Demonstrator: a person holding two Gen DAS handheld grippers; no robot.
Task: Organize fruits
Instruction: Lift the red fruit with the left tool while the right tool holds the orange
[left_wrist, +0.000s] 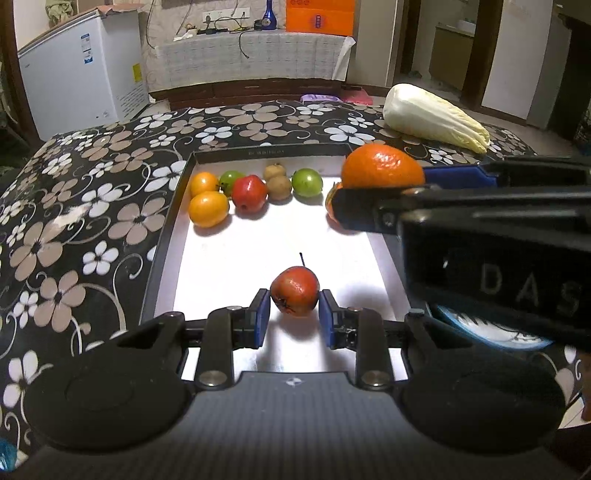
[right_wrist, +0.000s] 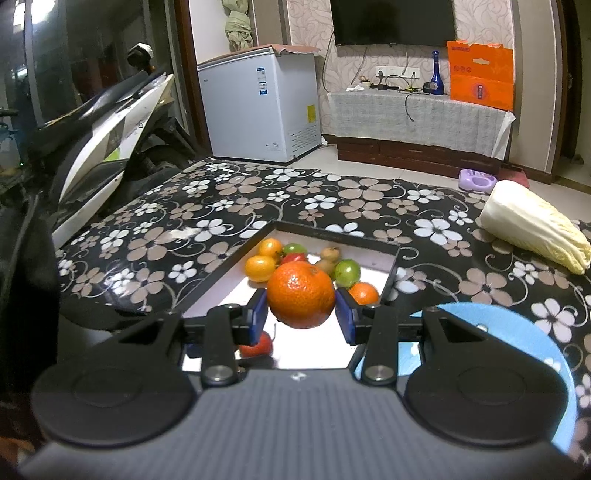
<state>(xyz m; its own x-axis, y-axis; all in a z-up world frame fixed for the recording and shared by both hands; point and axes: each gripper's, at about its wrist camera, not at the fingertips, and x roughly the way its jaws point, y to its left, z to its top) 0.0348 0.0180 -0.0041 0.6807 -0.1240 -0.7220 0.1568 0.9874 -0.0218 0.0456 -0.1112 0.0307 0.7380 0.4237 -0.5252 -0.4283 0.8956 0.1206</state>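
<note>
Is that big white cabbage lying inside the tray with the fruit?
No, the cabbage lies on the flowered tablecloth beyond the tray, outside its rim.

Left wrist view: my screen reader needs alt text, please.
The left tool grips a small red fruit above a white tray of mixed fruits; at right, the right tool holds an orange.

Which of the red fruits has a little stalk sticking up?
The red fruit pinched in the left gripper, over the near part of the tray. The other red fruit, in the far row, shows no stalk.
</note>
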